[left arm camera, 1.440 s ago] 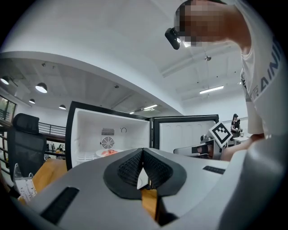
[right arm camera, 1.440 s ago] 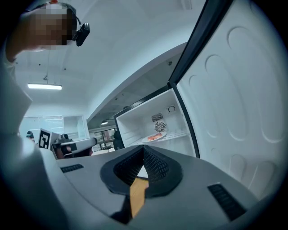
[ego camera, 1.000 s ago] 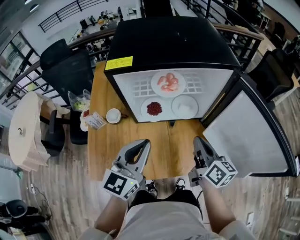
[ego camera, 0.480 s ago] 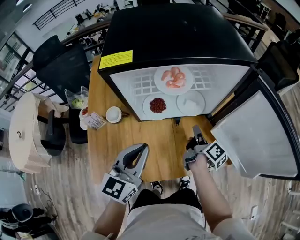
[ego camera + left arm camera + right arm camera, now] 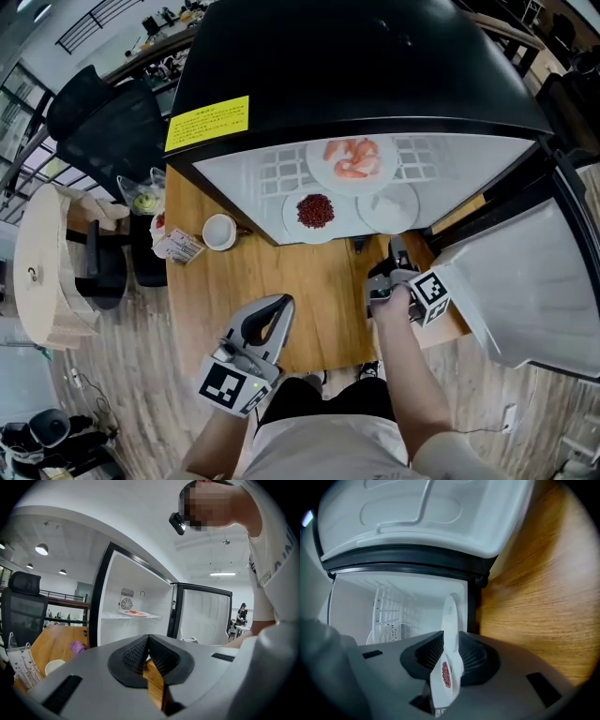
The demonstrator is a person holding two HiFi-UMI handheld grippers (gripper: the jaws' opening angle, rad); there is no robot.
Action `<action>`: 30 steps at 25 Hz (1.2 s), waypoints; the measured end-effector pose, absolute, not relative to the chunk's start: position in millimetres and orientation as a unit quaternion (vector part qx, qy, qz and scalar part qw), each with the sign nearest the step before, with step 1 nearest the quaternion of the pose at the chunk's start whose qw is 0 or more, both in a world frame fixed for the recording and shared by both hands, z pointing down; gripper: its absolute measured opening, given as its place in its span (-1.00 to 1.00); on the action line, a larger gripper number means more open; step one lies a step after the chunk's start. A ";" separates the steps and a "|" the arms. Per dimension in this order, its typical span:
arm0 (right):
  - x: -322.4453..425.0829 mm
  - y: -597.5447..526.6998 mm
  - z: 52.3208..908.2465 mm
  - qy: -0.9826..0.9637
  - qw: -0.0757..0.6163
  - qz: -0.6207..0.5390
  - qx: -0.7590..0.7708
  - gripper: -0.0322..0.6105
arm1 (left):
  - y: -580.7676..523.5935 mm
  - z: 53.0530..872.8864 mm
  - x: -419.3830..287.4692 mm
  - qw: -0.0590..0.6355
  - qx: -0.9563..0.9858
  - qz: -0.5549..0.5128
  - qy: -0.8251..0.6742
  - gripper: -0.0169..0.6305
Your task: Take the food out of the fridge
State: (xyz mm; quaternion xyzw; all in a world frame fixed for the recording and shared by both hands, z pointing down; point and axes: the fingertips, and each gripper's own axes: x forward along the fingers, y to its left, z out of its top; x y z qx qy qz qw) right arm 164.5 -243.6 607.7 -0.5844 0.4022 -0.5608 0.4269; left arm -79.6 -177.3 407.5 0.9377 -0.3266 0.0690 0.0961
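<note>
Nothing out yet: shrimp plate [image 5: 352,161], red-food plate [image 5: 316,212] and white plate [image 5: 386,206] all sit inside the fridge [image 5: 356,84]. Right gripper [image 5: 397,247] is at the fridge front, jaws apart, astride the white plate's rim. Left gripper [image 5: 279,306] is closed and empty, well in front of the fridge.

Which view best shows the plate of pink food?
Head view: the white plate of pink food lies face-up on the white wire shelf. Left gripper view shows it small, edge-on; right gripper view shows no pink food.
</note>
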 end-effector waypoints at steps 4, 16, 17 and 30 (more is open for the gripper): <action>168.8 -251.3 618.5 0.387 0.425 -0.567 -0.590 -0.62 | -183.5 415.2 -82.1 0.103 0.937 0.074 -0.327 -0.92; 177.5 -267.0 626.7 0.372 0.434 -0.567 -0.593 -0.62 | -192.7 428.3 -81.6 0.114 0.935 0.082 -0.325 -0.92; 177.8 -267.4 626.9 0.371 0.432 -0.567 -0.595 -0.64 | -193.0 428.6 -81.6 0.114 0.935 0.082 -0.325 -0.92; 180.4 -267.3 612.1 0.390 0.457 -0.543 -0.587 -0.82 | -188.3 429.3 -78.7 0.112 0.936 0.087 -0.323 -0.92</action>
